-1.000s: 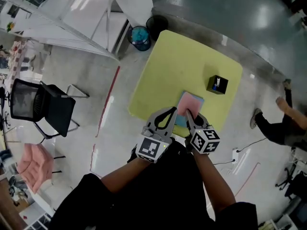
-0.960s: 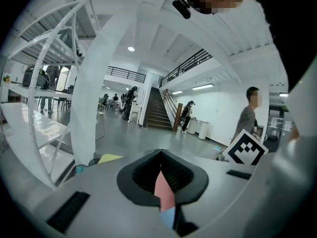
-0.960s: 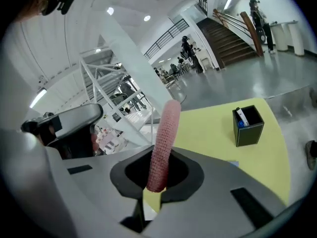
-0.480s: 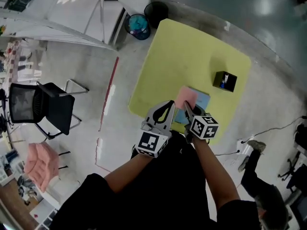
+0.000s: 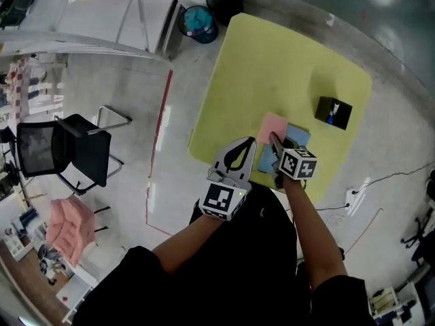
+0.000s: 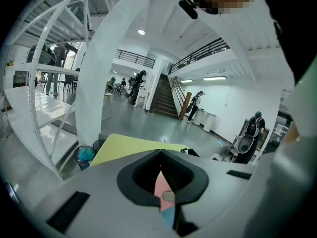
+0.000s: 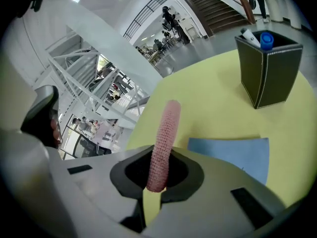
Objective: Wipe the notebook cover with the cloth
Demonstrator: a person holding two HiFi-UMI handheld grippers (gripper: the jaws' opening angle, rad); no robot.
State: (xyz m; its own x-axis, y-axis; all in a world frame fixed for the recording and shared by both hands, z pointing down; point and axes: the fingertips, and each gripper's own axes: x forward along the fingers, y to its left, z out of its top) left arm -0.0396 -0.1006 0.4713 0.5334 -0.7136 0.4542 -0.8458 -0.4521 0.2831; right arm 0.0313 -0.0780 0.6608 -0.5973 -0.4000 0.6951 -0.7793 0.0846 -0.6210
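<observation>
The right claw [image 5: 274,140] pinched a pink knitted cloth [image 7: 165,138] upright, just left of the flat blue notebook [image 7: 233,155] at the yellow table's [image 5: 272,66] near edge. The left claw [image 5: 250,143] hung closed and empty. Wiping seemed not yet begun; next the cloth needed lowering onto the cover.

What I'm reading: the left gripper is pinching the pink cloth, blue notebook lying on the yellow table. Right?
No, the right gripper is pinching the pink cloth, as the right gripper view shows; the blue notebook does lie on the yellow table.
</observation>
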